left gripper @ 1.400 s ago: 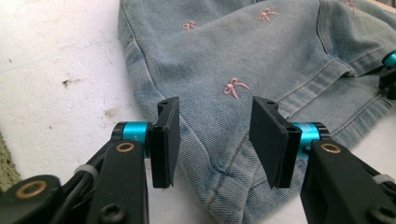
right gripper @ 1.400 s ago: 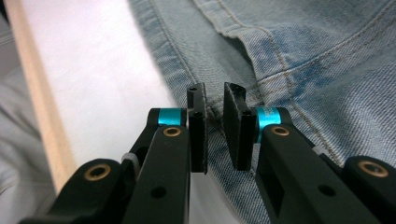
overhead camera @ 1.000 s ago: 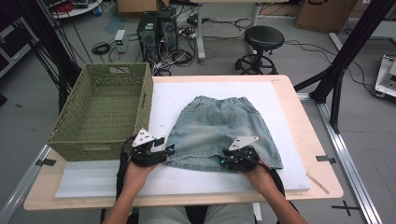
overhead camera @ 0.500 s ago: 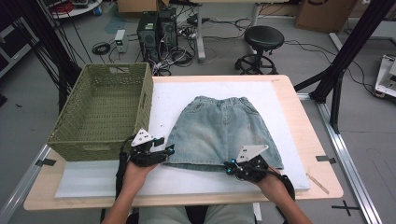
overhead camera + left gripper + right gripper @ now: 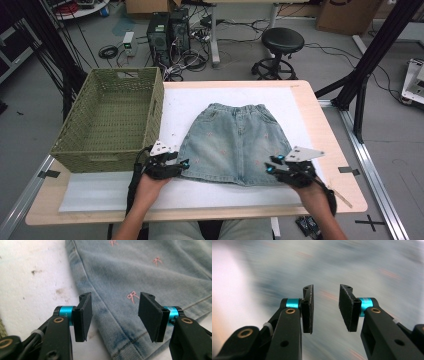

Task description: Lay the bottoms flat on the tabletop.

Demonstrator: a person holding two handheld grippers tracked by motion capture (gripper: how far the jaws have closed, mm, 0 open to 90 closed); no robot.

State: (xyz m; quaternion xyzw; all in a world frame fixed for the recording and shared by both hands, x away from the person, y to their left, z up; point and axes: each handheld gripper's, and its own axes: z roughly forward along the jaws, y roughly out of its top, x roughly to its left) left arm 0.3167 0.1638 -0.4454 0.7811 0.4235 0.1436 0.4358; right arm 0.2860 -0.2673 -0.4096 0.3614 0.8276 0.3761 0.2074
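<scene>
We see one table carrying one green basket at nine o'clock and one denim skirt flat at centre. Since a second ago our right gripper has slid from the middle of the hem out to its five o'clock corner; its jaws have just been opening, nothing between them. Our left gripper hovers agape over the seven o'clock corner, unclamped. We judge the hem spread, ready for folding.
</scene>
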